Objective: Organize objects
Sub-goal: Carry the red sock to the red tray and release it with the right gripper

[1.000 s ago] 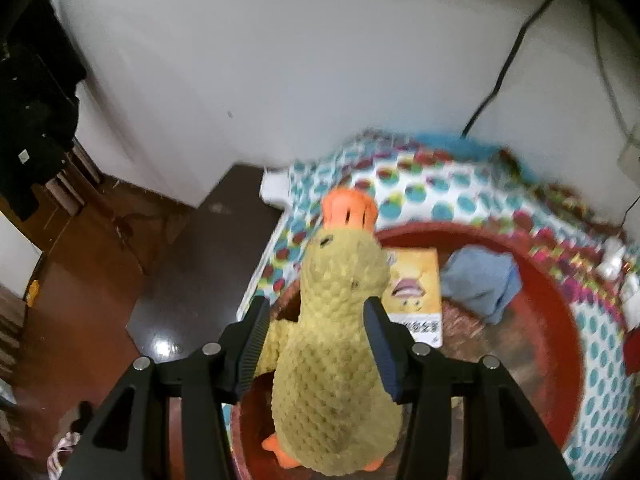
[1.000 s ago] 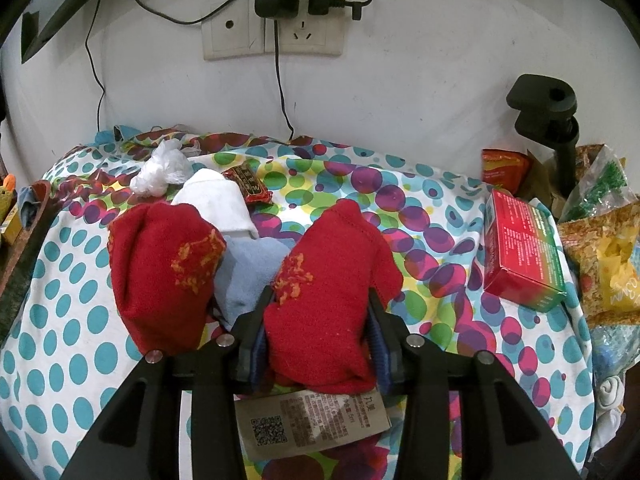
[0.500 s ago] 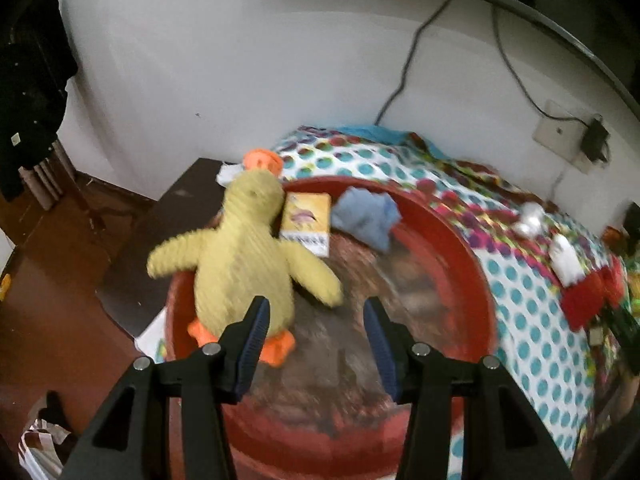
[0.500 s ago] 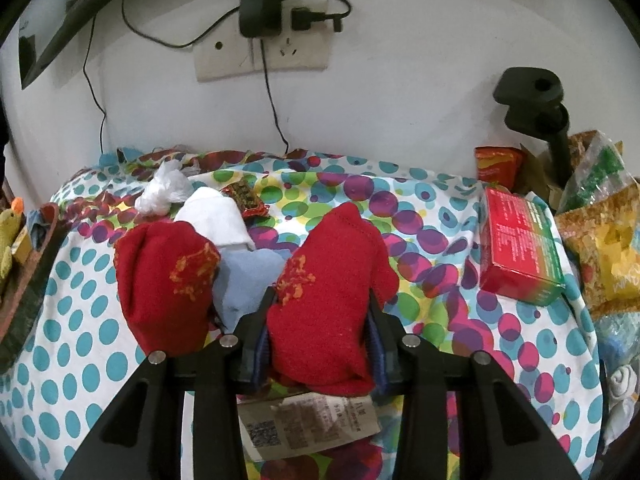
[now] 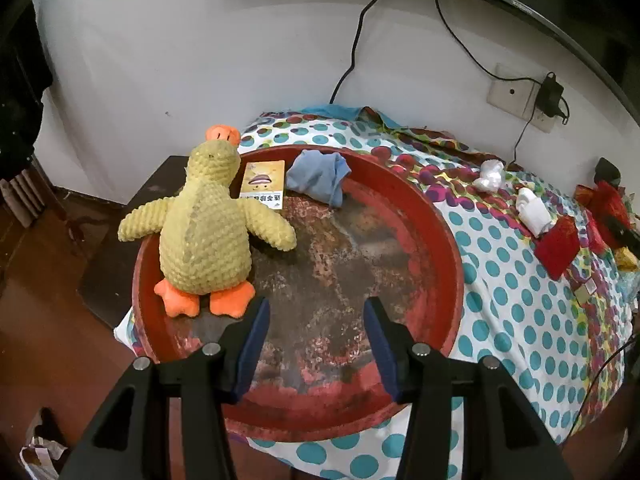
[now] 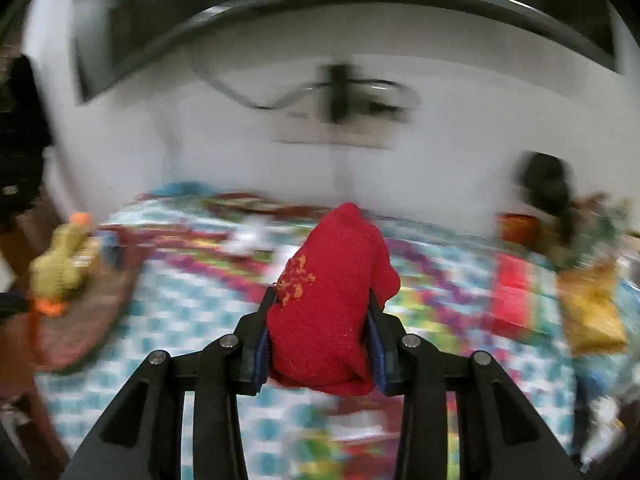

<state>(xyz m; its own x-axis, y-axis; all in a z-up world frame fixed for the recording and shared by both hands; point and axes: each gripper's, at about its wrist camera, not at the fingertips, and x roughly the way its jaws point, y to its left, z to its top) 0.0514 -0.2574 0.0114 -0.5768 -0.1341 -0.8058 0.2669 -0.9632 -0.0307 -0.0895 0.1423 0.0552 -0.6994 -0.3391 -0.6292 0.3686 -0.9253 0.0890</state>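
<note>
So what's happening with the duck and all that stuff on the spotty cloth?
Someone is tidying up with two hand-held grippers. The left gripper is open and empty over the big red tray. The yellow plush duck lies in the tray, next to a small card and a blue cloth. The right gripper is squeezing a red sock and holding it up above the spotted tablecloth. More things wait on the cloth.
</note>
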